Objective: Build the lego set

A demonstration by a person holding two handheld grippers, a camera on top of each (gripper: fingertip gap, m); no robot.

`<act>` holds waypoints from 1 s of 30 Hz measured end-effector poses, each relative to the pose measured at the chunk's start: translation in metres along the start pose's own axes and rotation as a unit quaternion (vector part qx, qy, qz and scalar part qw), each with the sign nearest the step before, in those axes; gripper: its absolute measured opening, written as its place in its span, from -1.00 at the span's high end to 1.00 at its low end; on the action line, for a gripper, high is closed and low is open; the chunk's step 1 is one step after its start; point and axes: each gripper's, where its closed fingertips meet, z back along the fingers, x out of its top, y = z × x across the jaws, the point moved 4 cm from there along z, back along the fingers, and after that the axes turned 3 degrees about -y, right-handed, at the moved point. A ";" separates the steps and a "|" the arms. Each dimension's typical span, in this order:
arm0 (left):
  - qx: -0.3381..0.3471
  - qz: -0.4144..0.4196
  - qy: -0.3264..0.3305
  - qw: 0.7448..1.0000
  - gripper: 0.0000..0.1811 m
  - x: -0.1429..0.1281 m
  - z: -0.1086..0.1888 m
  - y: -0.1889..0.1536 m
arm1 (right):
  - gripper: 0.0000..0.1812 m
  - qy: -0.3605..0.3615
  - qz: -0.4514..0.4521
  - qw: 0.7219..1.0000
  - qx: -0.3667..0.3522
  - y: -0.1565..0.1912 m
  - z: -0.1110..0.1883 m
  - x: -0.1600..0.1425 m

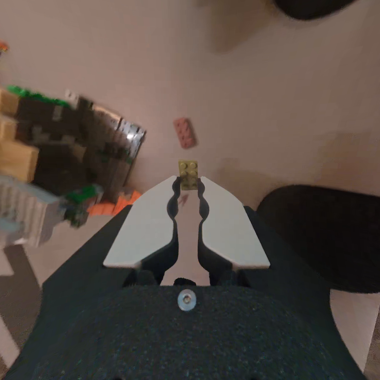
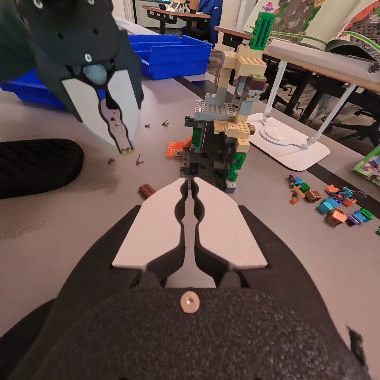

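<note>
My left gripper point(image 1: 188, 180) is shut on a small olive-green plate point(image 1: 188, 174) and holds it above the table, pointing down. It also shows in the right wrist view point(image 2: 126, 151), at the upper left, with the olive plate point(image 2: 126, 152) at its tips. A tall lego build point(image 2: 226, 115) of tan, grey, dark and green bricks stands mid-table; in the left wrist view it shows blurred at the left point(image 1: 78, 148). My right gripper point(image 2: 190, 182) is shut and empty, its tips just in front of the build's base. A reddish-brown plate point(image 1: 185, 132) lies on the table; it also shows in the right wrist view point(image 2: 147, 190).
A black padded rest point(image 2: 35, 164) lies at the left. Blue bins point(image 2: 170, 55) stand at the back. A white stand base point(image 2: 287, 144) and an open instruction booklet point(image 2: 339, 26) are at the right. Several loose coloured pieces point(image 2: 333, 203) lie at the right. Small brown bits point(image 2: 139, 161) dot the table. My hands' fingertips stand some 15 cm from each other. Both grippers' tips are roughly 15 cm from the tall lego build point(image 2: 226, 115).
</note>
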 end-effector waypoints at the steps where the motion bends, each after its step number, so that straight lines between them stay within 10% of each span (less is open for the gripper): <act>1: -0.012 -0.002 0.000 1.000 0.83 0.006 -0.009 -0.003 | 0.97 0.004 0.004 1.000 -0.003 0.000 0.001 -0.002; 16: -0.088 0.030 -0.010 0.996 0.76 0.029 -0.071 -0.037 | 0.96 0.042 0.002 0.999 0.030 0.010 -0.008 -0.025; 30: 0.055 0.147 -0.157 0.975 0.68 -0.029 0.001 -0.023 | 0.77 0.160 0.087 0.976 0.121 0.032 -0.049 -0.042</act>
